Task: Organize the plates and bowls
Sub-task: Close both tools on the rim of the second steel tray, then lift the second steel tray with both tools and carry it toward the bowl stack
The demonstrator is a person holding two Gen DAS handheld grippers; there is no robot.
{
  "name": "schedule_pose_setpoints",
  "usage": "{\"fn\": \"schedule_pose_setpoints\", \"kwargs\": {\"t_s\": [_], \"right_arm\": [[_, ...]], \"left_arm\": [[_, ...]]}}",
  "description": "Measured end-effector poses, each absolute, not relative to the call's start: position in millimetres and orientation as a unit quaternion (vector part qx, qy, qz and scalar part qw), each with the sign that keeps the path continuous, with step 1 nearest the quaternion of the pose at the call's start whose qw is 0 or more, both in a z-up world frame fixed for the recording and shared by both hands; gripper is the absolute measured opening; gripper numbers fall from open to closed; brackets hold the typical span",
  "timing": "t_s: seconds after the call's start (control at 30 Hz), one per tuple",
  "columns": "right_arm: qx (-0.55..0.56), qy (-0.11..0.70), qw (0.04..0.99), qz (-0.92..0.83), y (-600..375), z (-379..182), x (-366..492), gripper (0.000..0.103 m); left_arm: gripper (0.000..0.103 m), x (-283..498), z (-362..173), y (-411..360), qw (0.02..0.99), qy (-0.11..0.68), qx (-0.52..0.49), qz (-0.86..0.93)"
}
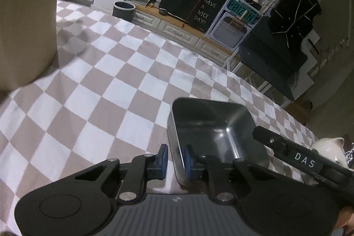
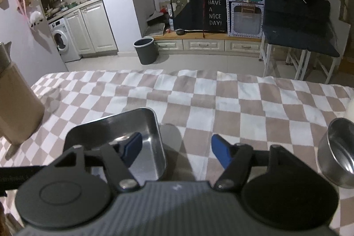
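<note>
A square steel tray [image 1: 221, 123] sits on the checked tablecloth [image 1: 110, 81]. My left gripper [image 1: 176, 158] is shut on the tray's near-left wall, with one blue pad outside and one inside. In the right wrist view my right gripper [image 2: 176, 150] stands open astride the same tray's [image 2: 124, 125] right wall. Its left finger [image 2: 132, 146] hangs inside the tray and its right finger [image 2: 221, 154] is outside over the cloth, neither pressing. From the left wrist view a black finger [image 1: 263, 135] of that right gripper reaches over the tray's right rim.
A round steel bowl [image 2: 336, 152] lies tilted on the cloth at the right. A white ceramic piece [image 1: 329, 147] shows beside it. A tall brown cardboard box [image 2: 15, 107] stands at the table's left. Beyond the far edge are floor, a grey bin [image 2: 146, 50] and cabinets.
</note>
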State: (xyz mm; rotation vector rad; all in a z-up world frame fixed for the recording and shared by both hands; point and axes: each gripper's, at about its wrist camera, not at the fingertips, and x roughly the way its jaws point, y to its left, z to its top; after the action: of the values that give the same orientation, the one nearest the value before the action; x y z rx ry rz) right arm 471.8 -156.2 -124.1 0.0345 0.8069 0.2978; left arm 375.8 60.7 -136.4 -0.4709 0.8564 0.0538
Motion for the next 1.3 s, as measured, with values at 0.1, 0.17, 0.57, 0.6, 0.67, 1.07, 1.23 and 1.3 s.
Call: {"fn": "schedule_pose_setpoints", "kwargs": {"t_s": [0.1,0.17,0.57,0.6,0.67,1.07,1.23,1.3], "right_arm": [[0.019,0.392,0.907,0.152,-151,-124,471,0.072],[0.017,0.398,0.903,0.159,-146,-123,470,0.058],[0.000,0.439,0.885,0.157,-138,-121,459,0.004],[0.000,0.436,0.886,0.157,-138,-118,456,0.004],[0.006,0.429,0.889,0.159,-139,-108,449,0.004],[0.026,0.404,0.900,0.160,-123,-44,391,0.003],[0.031,0.405,0.898,0.168,-106,-33,357,0.004],[0.030,0.407,0.897,0.172,-98,-30,342,0.005]], "left_arm": [[0.015,375,-135,63,0.890,0.404,-0.210,0.027],[0.012,375,-134,63,0.892,0.403,-0.204,0.020],[0.005,369,-114,60,0.904,0.389,-0.177,-0.004],[0.005,366,-110,59,0.906,0.386,-0.173,-0.006],[0.005,359,-101,59,0.909,0.382,-0.167,-0.010],[0.005,299,-52,81,0.919,0.368,-0.136,-0.032],[0.005,270,-38,103,0.921,0.364,-0.132,-0.039],[0.005,258,-35,111,0.922,0.364,-0.126,-0.043]]}}
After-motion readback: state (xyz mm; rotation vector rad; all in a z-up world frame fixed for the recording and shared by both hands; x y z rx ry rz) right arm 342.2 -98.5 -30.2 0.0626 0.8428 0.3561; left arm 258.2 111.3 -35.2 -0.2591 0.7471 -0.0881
